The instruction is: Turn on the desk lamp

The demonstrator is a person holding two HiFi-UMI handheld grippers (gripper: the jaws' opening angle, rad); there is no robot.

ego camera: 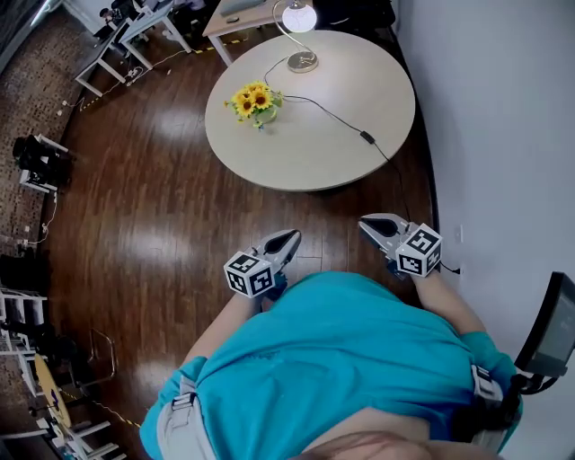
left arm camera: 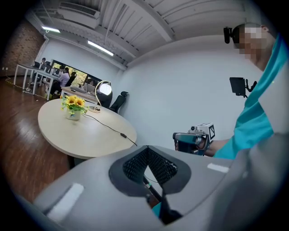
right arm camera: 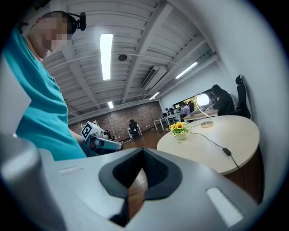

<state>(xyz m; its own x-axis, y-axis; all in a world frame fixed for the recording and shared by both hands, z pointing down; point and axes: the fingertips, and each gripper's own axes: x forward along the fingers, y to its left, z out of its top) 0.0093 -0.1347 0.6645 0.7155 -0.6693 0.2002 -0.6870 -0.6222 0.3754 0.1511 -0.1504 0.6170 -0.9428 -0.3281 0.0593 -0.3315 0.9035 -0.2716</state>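
Note:
The desk lamp (ego camera: 299, 27) stands at the far edge of a round beige table (ego camera: 314, 153); its curved neck ends in a head that glows bright. Its black cord runs across the table to an inline switch (ego camera: 367, 137) near the right rim. My left gripper (ego camera: 289, 239) and right gripper (ego camera: 368, 225) hover over the floor close to my body, short of the table, both shut and holding nothing. The lamp (left arm camera: 104, 89) and switch (left arm camera: 123, 134) show far off in the left gripper view. In the right gripper view the lamp (right arm camera: 202, 100) and switch (right arm camera: 227, 152) sit ahead to the right.
A small vase of sunflowers (ego camera: 254, 101) stands on the table's left part. A white wall (ego camera: 503, 135) runs close along the right side, with a dark monitor (ego camera: 550, 328) by my right elbow. Desks and chairs (ego camera: 126, 36) lie beyond on the wood floor.

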